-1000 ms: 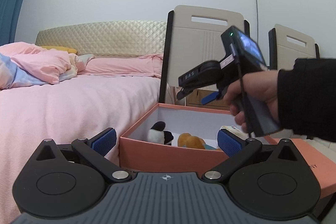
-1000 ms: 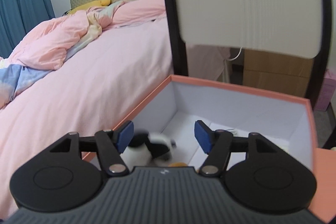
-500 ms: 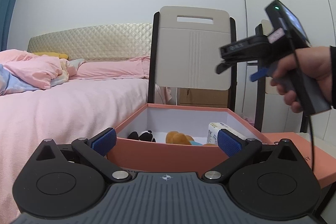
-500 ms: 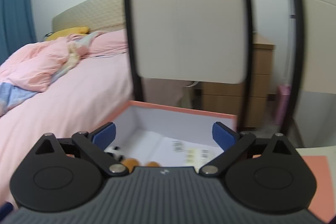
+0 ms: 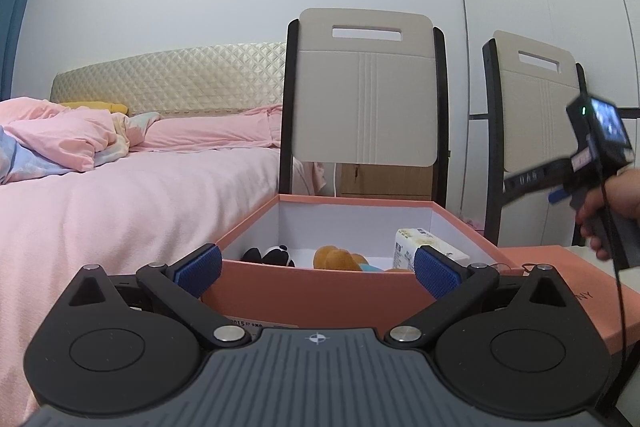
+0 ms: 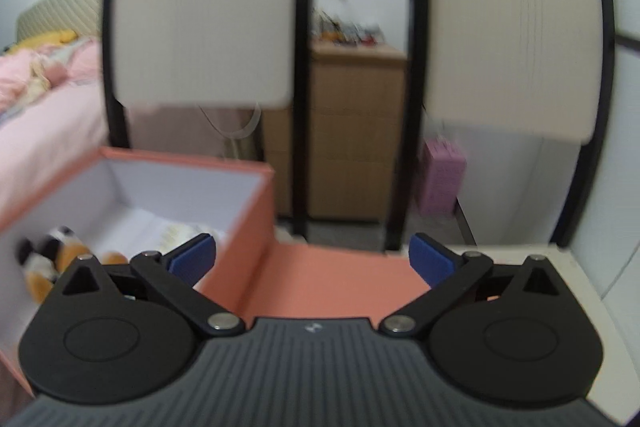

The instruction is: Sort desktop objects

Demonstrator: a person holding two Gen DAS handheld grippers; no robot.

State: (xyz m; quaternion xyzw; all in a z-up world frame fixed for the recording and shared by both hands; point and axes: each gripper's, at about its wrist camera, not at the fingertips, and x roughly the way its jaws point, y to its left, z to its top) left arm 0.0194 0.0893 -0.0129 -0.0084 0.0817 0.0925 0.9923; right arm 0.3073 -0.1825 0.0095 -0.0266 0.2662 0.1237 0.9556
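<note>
Both grippers' jaws spread empty; rectangular coral cardboard box (image 5: 320,291) holds seemingly plush toys (image 5: 336,258).

The box (image 5: 320,297) is salmon-orange outside and white inside. In it lie a black-and-white panda toy (image 5: 272,255), an orange-brown plush (image 5: 334,258) and a white packet (image 5: 420,247) with pale yellow print. The lid (image 5: 560,291) beside it is the same salmon-orange. Both tools, left (image 5: 318,269) and right (image 6: 312,259), are black with ribbed grey bodies and blue pads. The bed (image 5: 120,195) is pink, its headboard (image 5: 172,79) a quilted beige diamond pattern. The chairs (image 5: 364,95) are beige with black frames.
</note>
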